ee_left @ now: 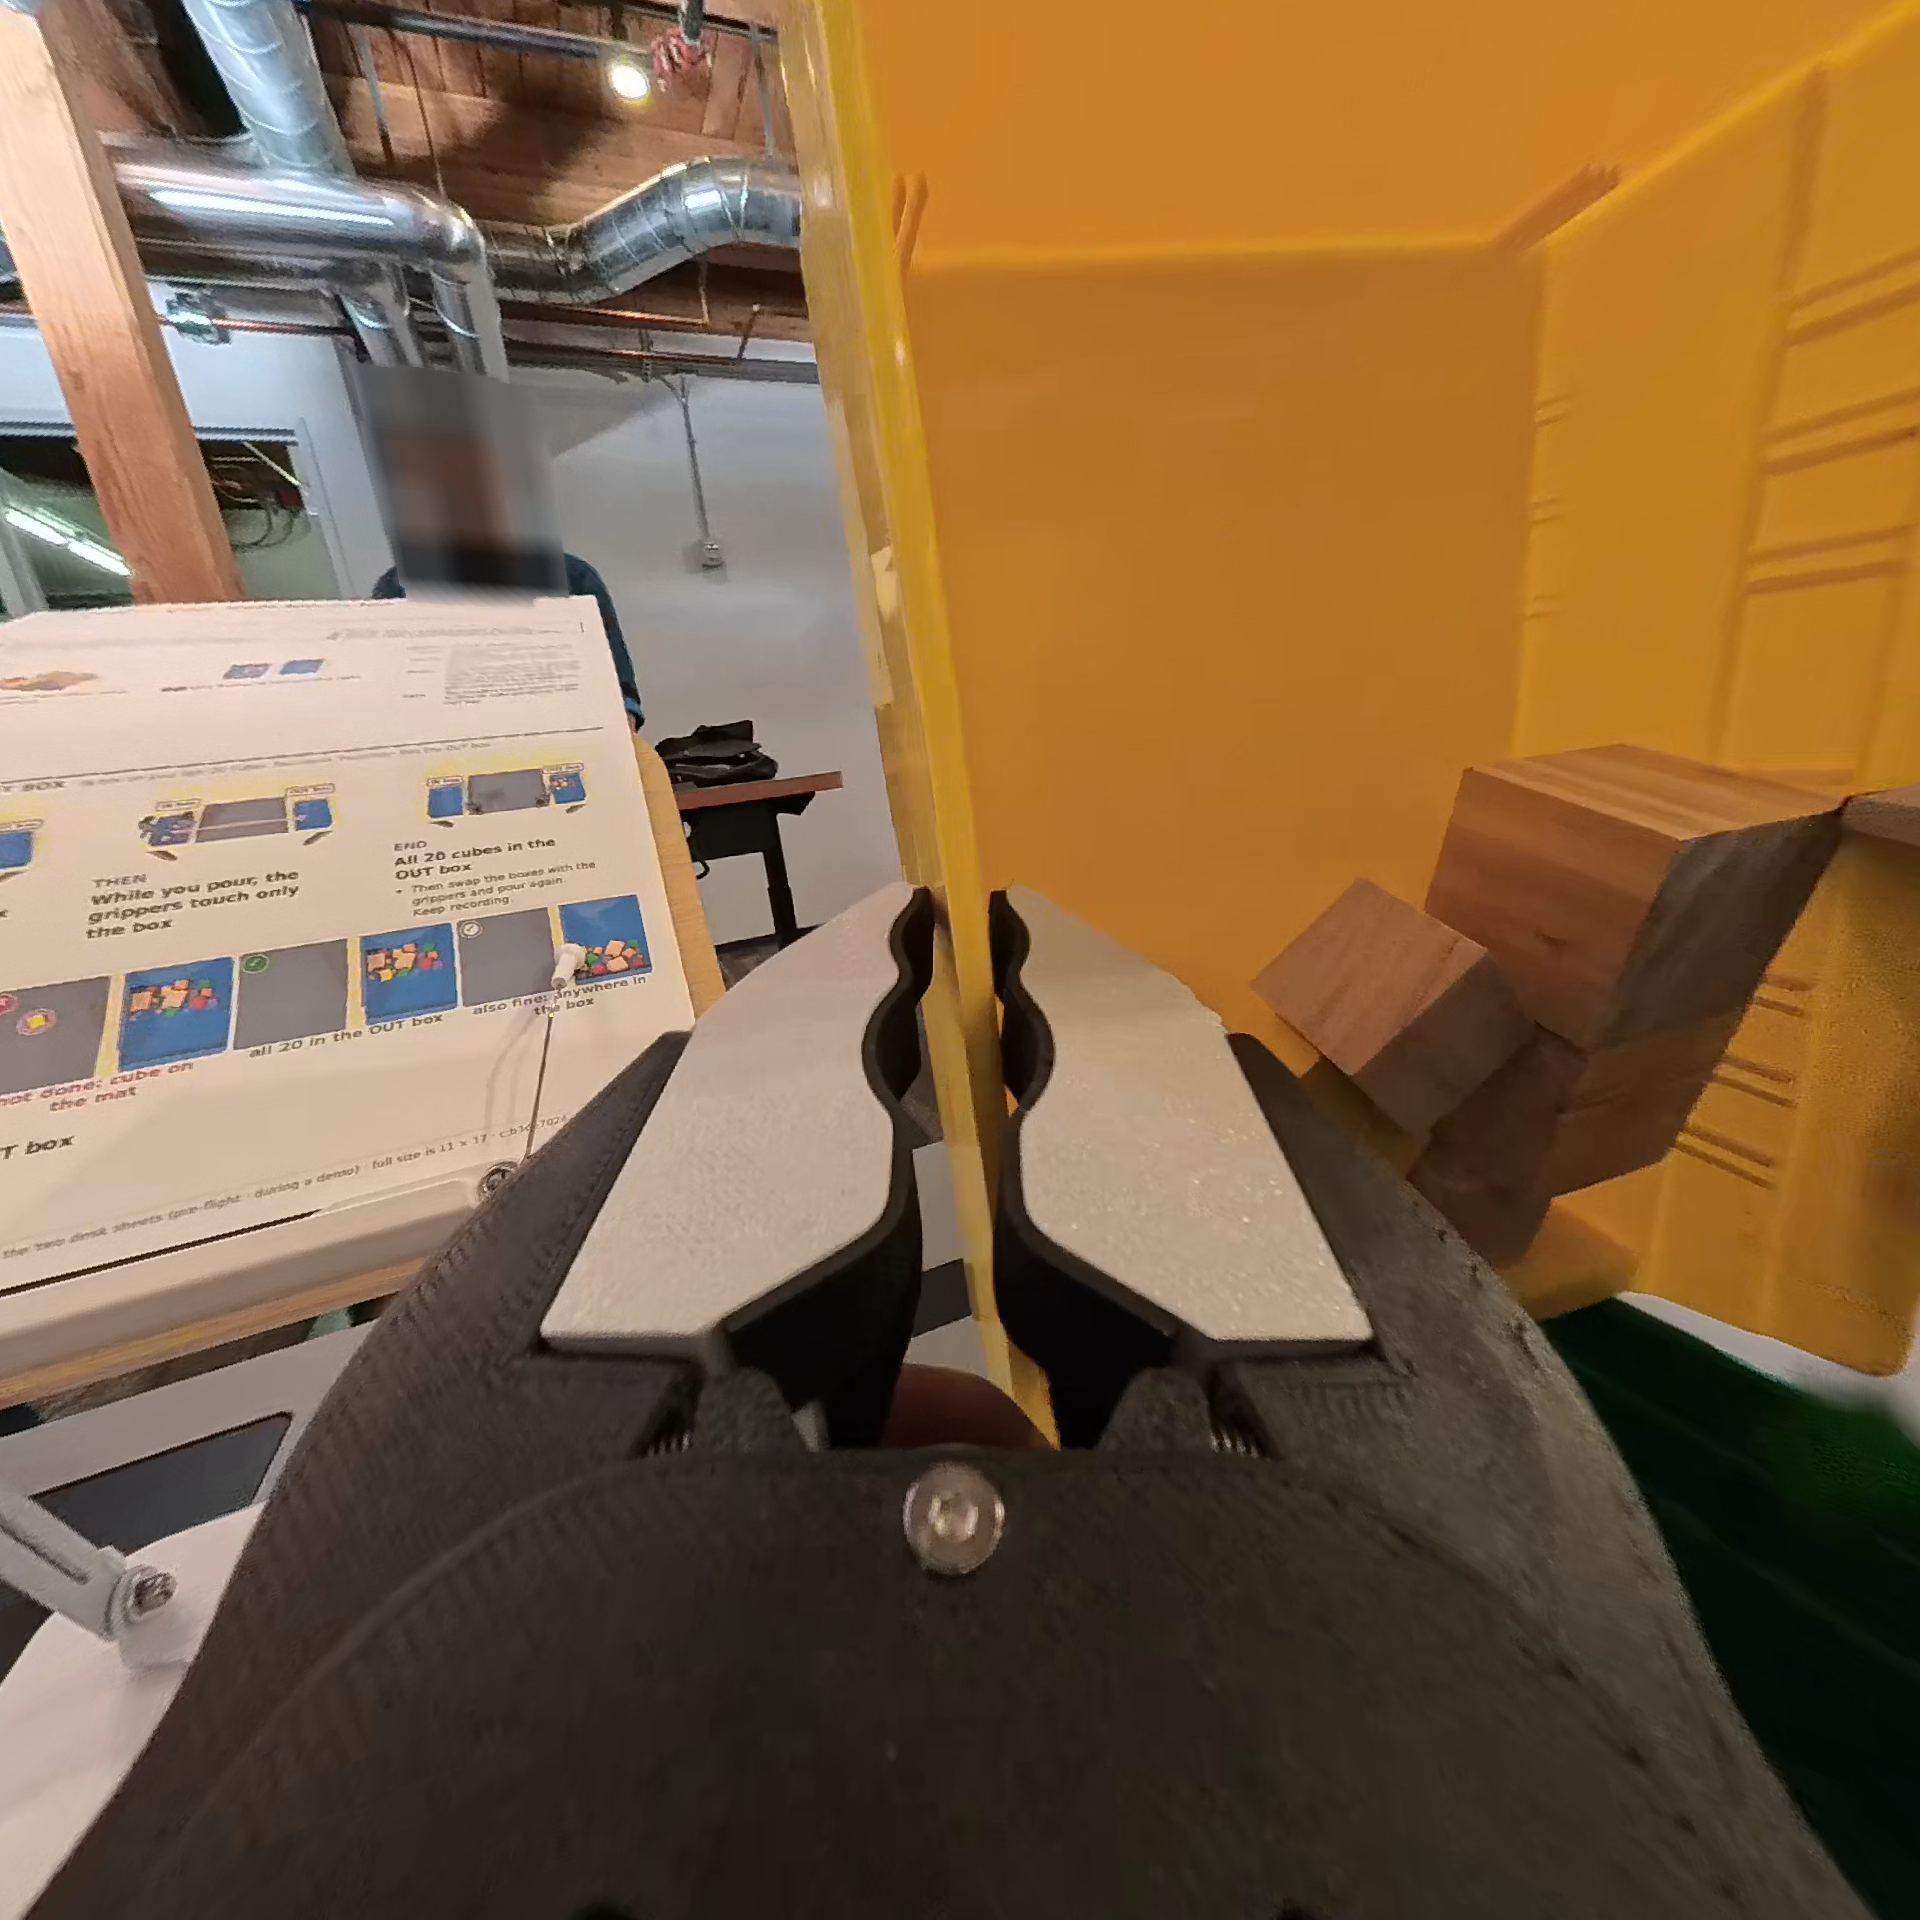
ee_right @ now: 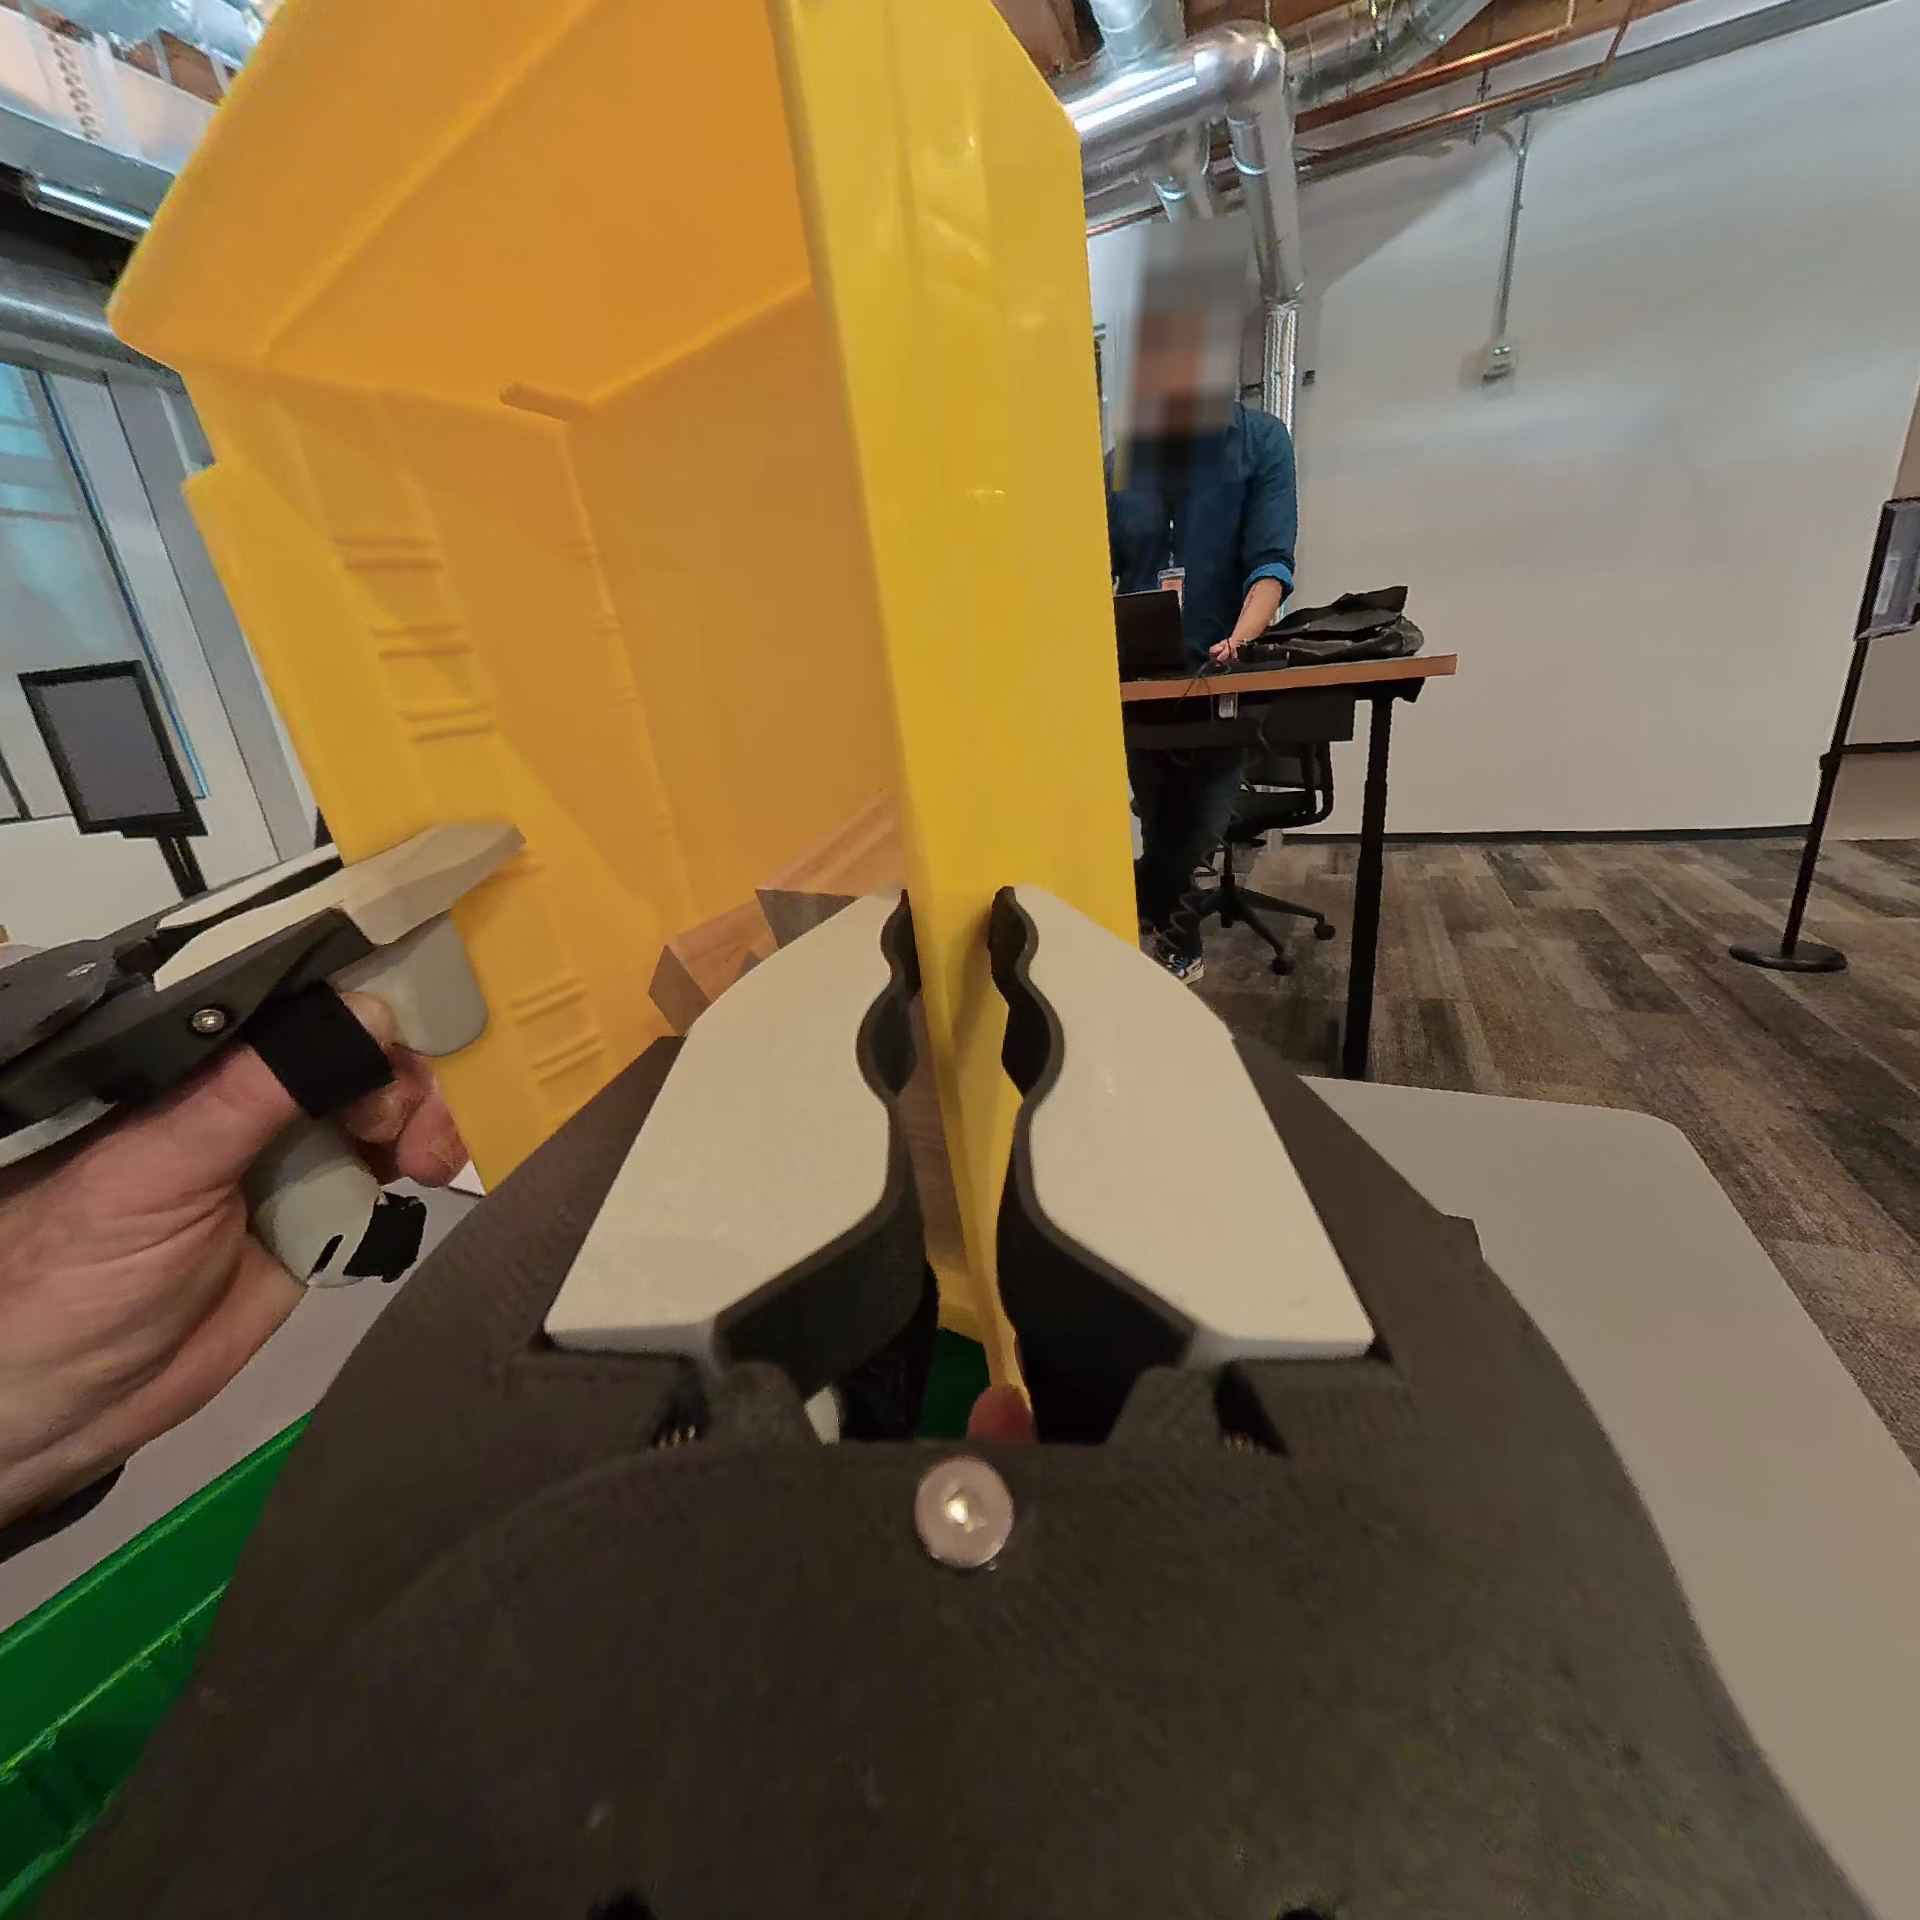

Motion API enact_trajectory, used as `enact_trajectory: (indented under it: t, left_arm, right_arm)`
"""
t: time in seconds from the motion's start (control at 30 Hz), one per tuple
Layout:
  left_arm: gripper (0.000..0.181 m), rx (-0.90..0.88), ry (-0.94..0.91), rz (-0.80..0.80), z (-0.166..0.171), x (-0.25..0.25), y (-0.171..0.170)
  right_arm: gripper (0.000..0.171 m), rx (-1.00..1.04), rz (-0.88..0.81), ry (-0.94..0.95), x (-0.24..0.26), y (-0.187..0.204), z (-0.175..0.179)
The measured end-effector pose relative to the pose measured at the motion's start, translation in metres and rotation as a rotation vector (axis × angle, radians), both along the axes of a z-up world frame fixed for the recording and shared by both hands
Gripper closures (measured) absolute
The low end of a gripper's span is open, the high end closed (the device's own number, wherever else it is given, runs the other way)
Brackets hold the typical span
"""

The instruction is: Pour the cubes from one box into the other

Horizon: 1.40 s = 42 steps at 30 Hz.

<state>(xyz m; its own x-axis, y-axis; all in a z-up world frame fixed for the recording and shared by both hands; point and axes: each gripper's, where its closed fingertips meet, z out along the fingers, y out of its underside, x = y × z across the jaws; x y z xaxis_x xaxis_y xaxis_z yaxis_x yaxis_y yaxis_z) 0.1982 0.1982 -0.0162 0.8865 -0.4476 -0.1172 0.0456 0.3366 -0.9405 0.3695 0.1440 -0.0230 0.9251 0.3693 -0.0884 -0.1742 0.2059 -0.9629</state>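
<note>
Yellow box (ee_left: 1247,520), smooth plastic with ribbed inner walls, tipped up steeply, open side facing the cameras, lifted above a green box (ee_right: 94,1662) visible at the lower edge. Wooden cubes (ee_left: 1538,935), brown and square-cut, at least 3 in sight, bunched against the ribbed wall in the lower right of the left wrist view; 1 pale cube corner (ee_right: 707,966) showing behind the near finger in the right wrist view.

Left gripper (ee_left: 961,904) pinched onto the thin yellow side wall, fingers nearly together with only the wall's edge between them. Right gripper (ee_right: 951,904) clamped likewise on the opposite wall, black wavy pads pressed against plastic. Left gripper seen again at the far side in the right wrist view, held in a hand (ee_right: 156,1247), its fingers (ee_right: 416,883) gripping the ribbed wall.

Green box directly under the yellow box's lower edge. Grey table (ee_right: 1662,1351) to the right, bare near the gripper. Instruction board (ee_left: 312,883) close on the left, just beside the left gripper. Person (ee_right: 1205,582) at a desk (ee_right: 1288,675) well beyond.
</note>
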Motion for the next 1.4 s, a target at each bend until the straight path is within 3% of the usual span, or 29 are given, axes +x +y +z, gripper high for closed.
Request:
enact_trajectory:
  t: [0.87,1.4]
  left_arm:
    - [0.173,-0.044,-0.023,-0.016,0.005,-0.002,0.0]
    - [0.171,0.033,-0.082,-0.039,0.026,0.0,-0.007]
  right_arm:
    - [0.164,0.034,-0.016,-0.057,0.0,-0.004,0.005]
    - [0.164,0.15,-0.026,-0.103,0.001,-0.008,0.034]
